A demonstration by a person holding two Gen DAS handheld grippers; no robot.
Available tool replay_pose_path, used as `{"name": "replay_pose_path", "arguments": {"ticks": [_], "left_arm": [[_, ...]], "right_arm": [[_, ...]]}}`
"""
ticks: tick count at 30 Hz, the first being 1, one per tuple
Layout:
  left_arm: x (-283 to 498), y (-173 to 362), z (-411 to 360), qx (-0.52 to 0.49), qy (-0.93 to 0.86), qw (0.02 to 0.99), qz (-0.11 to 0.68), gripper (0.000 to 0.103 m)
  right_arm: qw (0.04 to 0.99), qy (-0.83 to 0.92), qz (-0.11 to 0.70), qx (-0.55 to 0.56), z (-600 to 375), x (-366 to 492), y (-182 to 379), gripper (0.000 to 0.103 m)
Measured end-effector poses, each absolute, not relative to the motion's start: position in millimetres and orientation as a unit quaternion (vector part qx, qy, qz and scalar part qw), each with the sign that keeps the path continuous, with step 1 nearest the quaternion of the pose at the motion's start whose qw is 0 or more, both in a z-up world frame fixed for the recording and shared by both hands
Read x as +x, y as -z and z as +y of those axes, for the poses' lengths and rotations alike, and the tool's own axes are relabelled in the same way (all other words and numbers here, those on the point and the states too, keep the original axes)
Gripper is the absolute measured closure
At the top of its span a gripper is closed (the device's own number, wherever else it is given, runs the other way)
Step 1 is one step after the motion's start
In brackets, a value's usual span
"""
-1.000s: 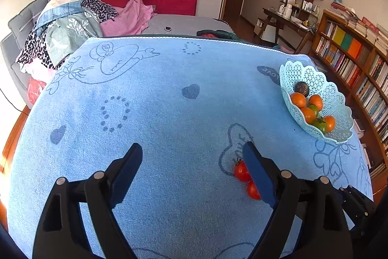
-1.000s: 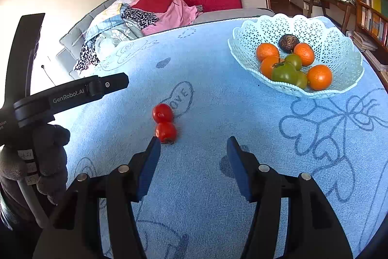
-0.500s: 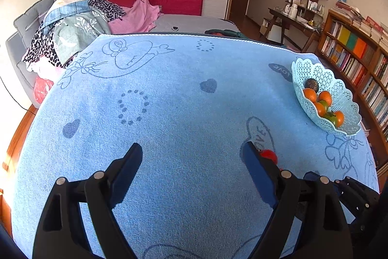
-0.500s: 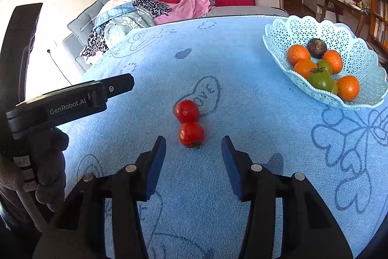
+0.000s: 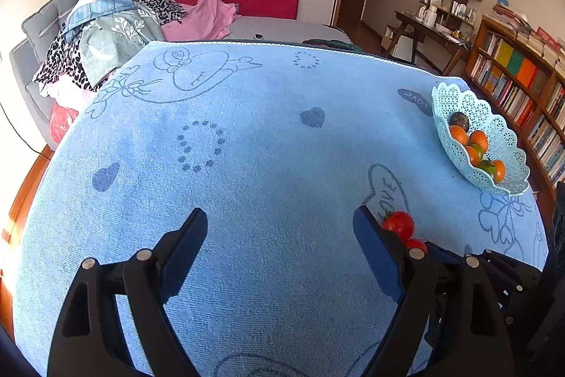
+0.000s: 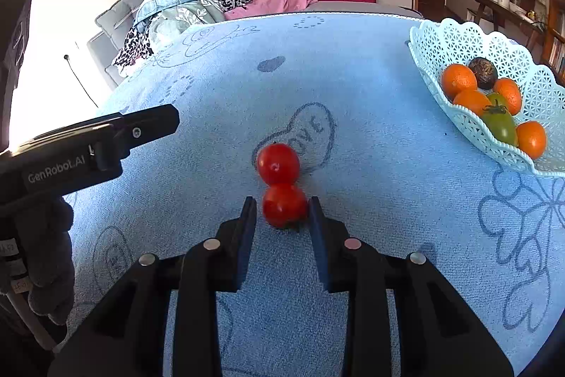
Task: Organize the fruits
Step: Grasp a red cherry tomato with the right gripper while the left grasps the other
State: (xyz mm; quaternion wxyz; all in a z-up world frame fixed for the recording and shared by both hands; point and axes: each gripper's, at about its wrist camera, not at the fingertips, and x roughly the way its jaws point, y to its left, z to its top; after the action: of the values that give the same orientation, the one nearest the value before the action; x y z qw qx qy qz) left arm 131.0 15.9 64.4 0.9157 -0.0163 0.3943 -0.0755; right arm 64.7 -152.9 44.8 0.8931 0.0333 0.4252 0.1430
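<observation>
Two red tomatoes lie touching on the blue cloth. In the right wrist view the near tomato (image 6: 284, 204) sits between the tips of my right gripper (image 6: 282, 212), whose jaws stand close on either side of it with small gaps. The far tomato (image 6: 278, 163) lies just beyond. A white lace basket (image 6: 455, 41) at the right holds oranges, a green tomato and a dark fruit. My left gripper (image 5: 279, 232) is open and empty over bare cloth; the tomatoes (image 5: 399, 224) show beside its right finger. The basket also shows in the left wrist view (image 5: 501, 129).
The left gripper's body (image 6: 88, 147) and gloved hand sit at the left of the right wrist view. A sofa piled with clothes (image 5: 134, 20) stands behind the table. A bookshelf (image 5: 522, 83) and a desk stand at the right.
My right gripper has moved forward to the tomatoes and narrowed its jaws around the near one. The left gripper has drifted left, staying open.
</observation>
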Motion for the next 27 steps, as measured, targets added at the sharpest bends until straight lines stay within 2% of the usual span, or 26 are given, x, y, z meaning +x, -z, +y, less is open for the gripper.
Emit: {"name": "replay_pose_path", "arguments": {"ticks": [23, 27], "left_arm": [[130, -52, -43, 0.026, 0.124, 0.906, 0.403, 0.019], [131, -48, -57, 0.035, 0.138, 0.903, 0.405, 0.025]], "right_arm": [[0.904, -0.101, 0.409, 0.067, -208, 41, -53, 0.076], [0.906, -0.096, 0.405, 0.073, -219, 36, -55, 0.076]]}}
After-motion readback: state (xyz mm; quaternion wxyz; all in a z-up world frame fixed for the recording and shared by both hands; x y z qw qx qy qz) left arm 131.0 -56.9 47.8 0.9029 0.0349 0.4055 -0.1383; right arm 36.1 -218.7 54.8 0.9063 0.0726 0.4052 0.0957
